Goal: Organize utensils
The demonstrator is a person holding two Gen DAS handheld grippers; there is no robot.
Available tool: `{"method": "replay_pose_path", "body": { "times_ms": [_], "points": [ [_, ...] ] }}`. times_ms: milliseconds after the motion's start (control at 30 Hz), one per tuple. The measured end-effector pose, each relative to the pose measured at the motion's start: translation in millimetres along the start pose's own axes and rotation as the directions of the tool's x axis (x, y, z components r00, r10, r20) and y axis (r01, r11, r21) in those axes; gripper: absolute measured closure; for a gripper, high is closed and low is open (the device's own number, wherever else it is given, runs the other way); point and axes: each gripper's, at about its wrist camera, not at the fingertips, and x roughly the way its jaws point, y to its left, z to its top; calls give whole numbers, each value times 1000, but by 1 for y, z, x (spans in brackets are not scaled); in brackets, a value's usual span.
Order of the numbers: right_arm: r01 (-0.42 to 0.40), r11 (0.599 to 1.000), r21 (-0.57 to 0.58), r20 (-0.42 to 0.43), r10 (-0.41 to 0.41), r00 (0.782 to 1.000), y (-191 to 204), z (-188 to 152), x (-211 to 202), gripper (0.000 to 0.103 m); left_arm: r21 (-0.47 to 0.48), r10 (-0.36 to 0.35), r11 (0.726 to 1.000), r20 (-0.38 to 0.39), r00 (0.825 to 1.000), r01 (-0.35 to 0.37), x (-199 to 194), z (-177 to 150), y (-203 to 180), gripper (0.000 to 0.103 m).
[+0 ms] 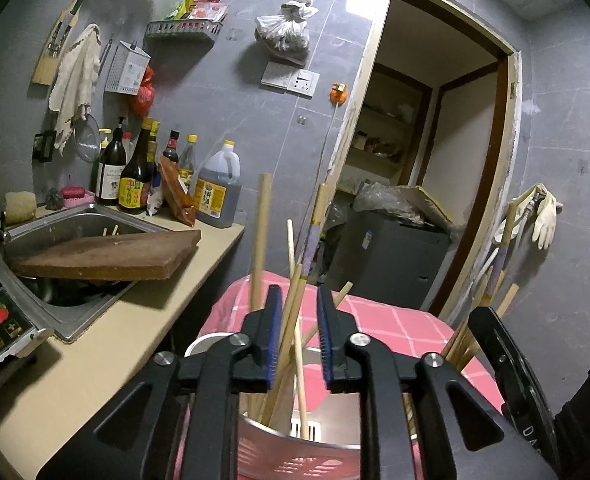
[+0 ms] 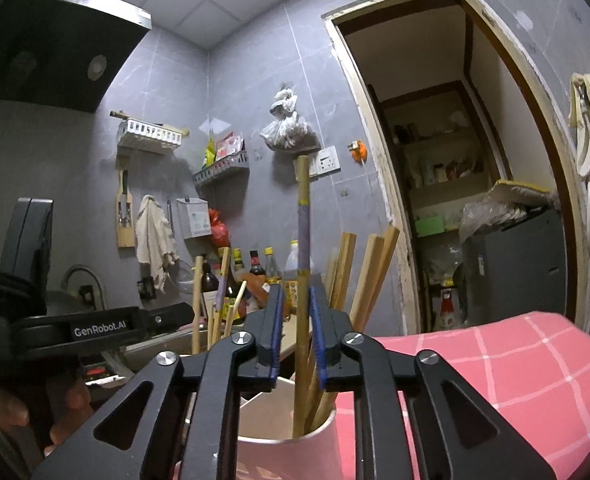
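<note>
My left gripper (image 1: 298, 290) stands open over a pink perforated holder (image 1: 295, 456) with a metal rim. Several wooden chopsticks (image 1: 291, 320) rise from the holder through the gap between the blue pads; they lean by the left pad and are not pinched. My right gripper (image 2: 296, 289) is open above a pink cup (image 2: 295, 456) of chopsticks. A tall chopstick with a purple band (image 2: 304, 232) stands between its pads, close to the right one, with a gap on its left. Flat wooden sticks (image 2: 371, 272) lean out of the cup to the right.
Both containers rest on a pink checked cloth (image 2: 515, 360). To the left are a beige counter (image 1: 115, 360), a steel sink (image 1: 43, 232) with a wooden cutting board (image 1: 107, 256) across it, and sauce bottles (image 1: 135, 176). A person's hand (image 2: 67, 412) holds the left tool. An open doorway (image 1: 435, 140) lies ahead.
</note>
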Motion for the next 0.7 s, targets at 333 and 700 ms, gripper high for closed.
{"method": "replay_pose_path", "body": {
  "times_ms": [333,700],
  "points": [
    [65,995,-70,51,-62,997,0,13,-11,68,5,-9,1000,22,1000,9,-13,4,-9,69],
    [138,987,-87,106,-129,986,-7,39,-33,47,19,-3,1000,49,999,2,-30,8,-19,61]
  ]
}}
